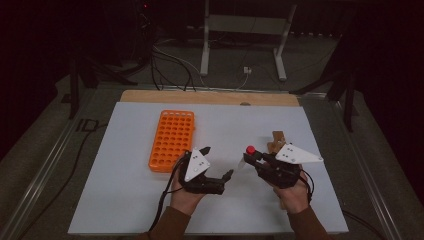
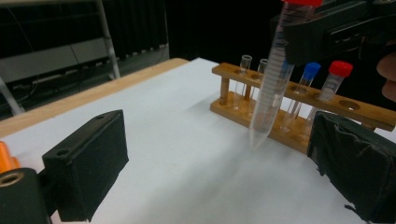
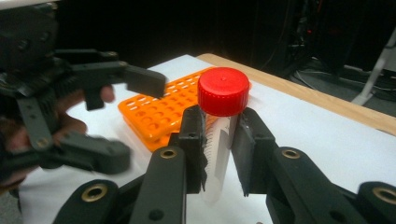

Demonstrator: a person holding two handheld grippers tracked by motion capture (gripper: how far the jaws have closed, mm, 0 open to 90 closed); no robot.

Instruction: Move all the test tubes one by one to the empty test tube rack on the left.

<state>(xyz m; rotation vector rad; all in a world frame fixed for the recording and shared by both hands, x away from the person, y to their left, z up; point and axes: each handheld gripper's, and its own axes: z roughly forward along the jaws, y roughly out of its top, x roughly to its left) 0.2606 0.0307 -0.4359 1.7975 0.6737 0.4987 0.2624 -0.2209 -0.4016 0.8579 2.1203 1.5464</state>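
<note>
Black jaws of the right tool (image 3: 219,154) stand nearest the lens in the right gripper view, clenched on a clear conical tube (image 3: 219,154) just under its red screw cap (image 3: 223,90). In the high view that same tool (image 1: 252,156) carries the tube in the air, between the orange rack (image 1: 171,140) and the wooden rack (image 1: 276,141), nearer the wooden one.

As a judgement, the tube is light, stiff plastic with a smooth wall, so it may slide or swing in a pinch. Right under the cap is the sound spot: the cap's rim stops it slipping down, and the tapered tip (image 2: 258,139) hangs free to find a hole. Squeezing hard is needless; the wall could flex, though it is unlikely to shatter.

Left of the tube, toward the orange rack, the left tool (image 1: 218,162) is released, its pads wide apart with nothing between them, pointing at the tube as if ready to take its lower half. From the left gripper view the wooden rack (image 2: 299,109) sits behind the tube and holds several capped and open tubes; I cannot count them surely in this dim light. Both racks rest on the white desk (image 1: 125,200).
</note>
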